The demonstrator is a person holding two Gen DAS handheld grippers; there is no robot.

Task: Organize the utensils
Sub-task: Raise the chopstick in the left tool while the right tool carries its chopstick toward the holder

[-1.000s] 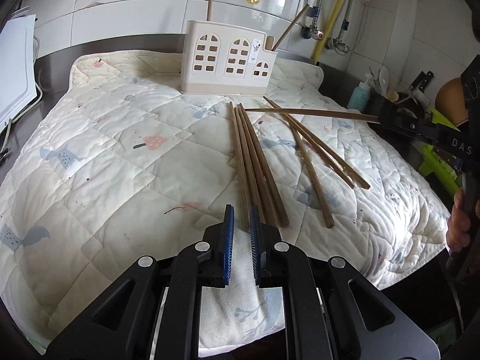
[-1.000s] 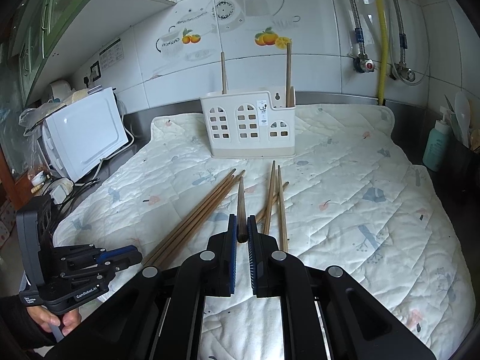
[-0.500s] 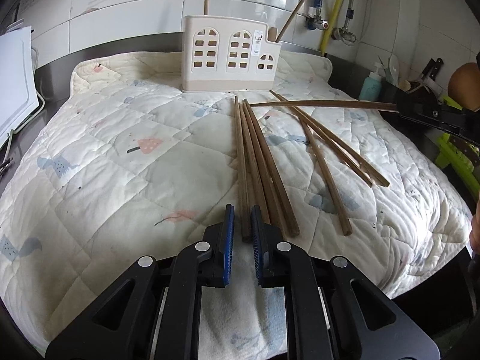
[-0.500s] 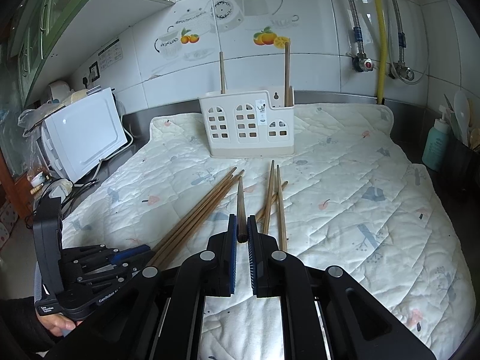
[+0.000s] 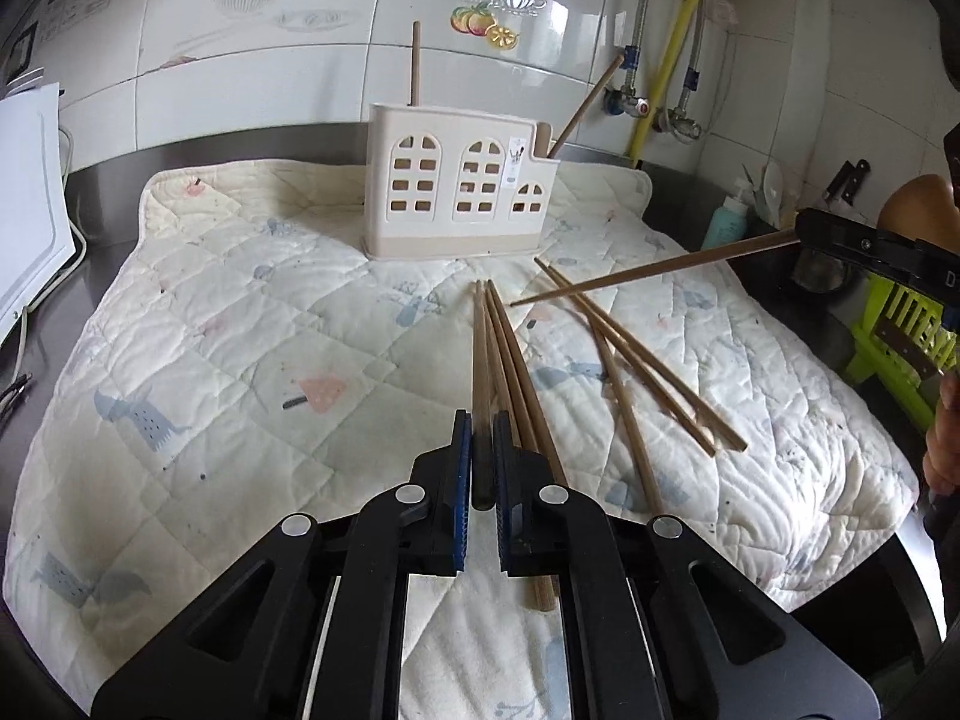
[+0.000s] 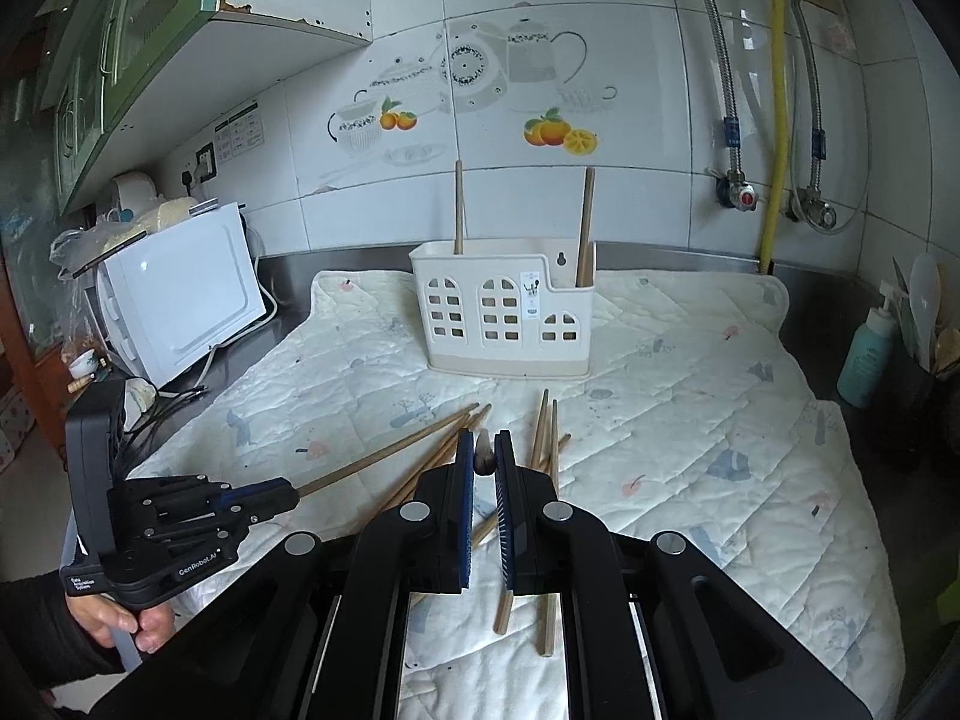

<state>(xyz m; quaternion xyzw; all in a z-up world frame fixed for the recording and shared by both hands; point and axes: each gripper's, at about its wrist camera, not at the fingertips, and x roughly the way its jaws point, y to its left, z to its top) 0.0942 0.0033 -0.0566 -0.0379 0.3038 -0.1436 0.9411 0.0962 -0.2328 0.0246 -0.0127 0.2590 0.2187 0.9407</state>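
A cream utensil holder (image 5: 459,189) with arched windows stands upright at the back of the quilted mat, with two chopsticks standing in it; it also shows in the right wrist view (image 6: 504,309). Several brown chopsticks (image 5: 636,360) lie loose on the mat. My left gripper (image 5: 478,450) is shut on one chopstick (image 5: 480,354) whose tip points toward the holder. My right gripper (image 6: 483,459) is shut on another chopstick (image 5: 648,270), held above the mat and pointing left across it. The right gripper shows at the right edge of the left wrist view (image 5: 870,252).
A white microwave (image 6: 180,300) stands left of the quilted mat (image 6: 690,390). A teal bottle (image 6: 867,354) and utensil pot stand at the right. A green rack (image 5: 906,336) is off the counter's right edge. Tiled wall and pipes lie behind the holder.
My left gripper has closed on a chopstick from the left bundle and lifted its near end. My right gripper has risen and tilted its chopstick downward toward the mat.
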